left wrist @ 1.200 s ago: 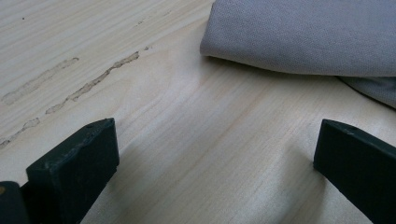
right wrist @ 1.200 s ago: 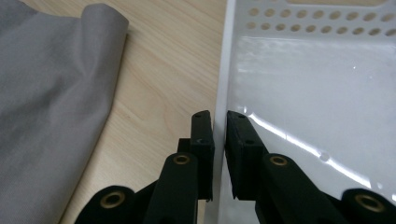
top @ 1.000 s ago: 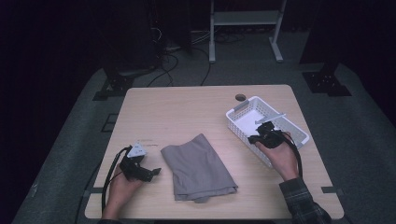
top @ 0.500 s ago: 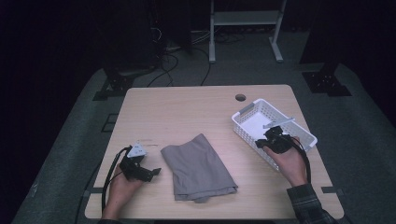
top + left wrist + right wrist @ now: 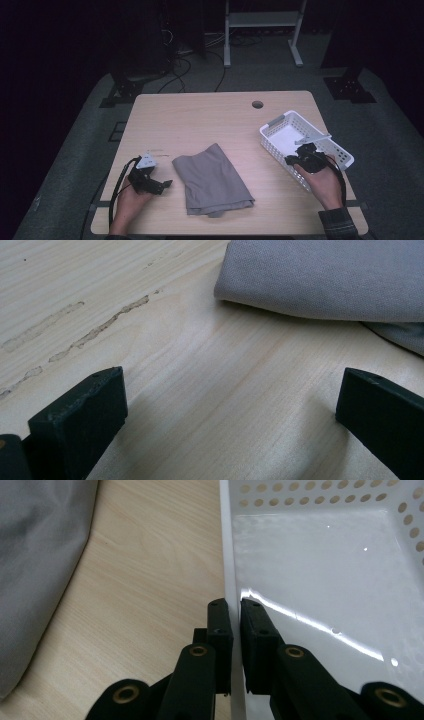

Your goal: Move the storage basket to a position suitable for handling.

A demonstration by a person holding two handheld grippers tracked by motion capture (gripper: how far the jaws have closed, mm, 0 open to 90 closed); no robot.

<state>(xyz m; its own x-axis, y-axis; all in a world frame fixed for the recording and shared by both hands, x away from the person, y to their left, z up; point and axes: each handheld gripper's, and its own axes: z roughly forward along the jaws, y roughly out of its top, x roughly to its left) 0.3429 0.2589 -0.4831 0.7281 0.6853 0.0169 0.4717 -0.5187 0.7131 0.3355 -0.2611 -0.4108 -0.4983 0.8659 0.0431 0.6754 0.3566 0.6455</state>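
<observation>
A white perforated basket (image 5: 286,136) stands empty at the right of the wooden table, its far corner close to the right edge. My right gripper (image 5: 295,160) is shut on its near-left wall; in the right gripper view the jaws (image 5: 235,612) pinch the thin rim of the basket (image 5: 320,570), one inside and one outside. A folded grey cloth (image 5: 212,180) lies flat at the front middle. My left gripper (image 5: 162,184) rests low on the table just left of the cloth, open, with bare wood between its jaws (image 5: 230,405) and the cloth (image 5: 325,277) ahead.
The table (image 5: 210,120) has a round cable hole (image 5: 257,104) near its back edge. Faint scuff marks (image 5: 75,335) streak the wood ahead of the left gripper. A white frame (image 5: 262,20) and cables stand on the dark floor behind.
The right gripper has dragged the basket to the right, toward the table's right edge. The left gripper and the cloth have stayed put.
</observation>
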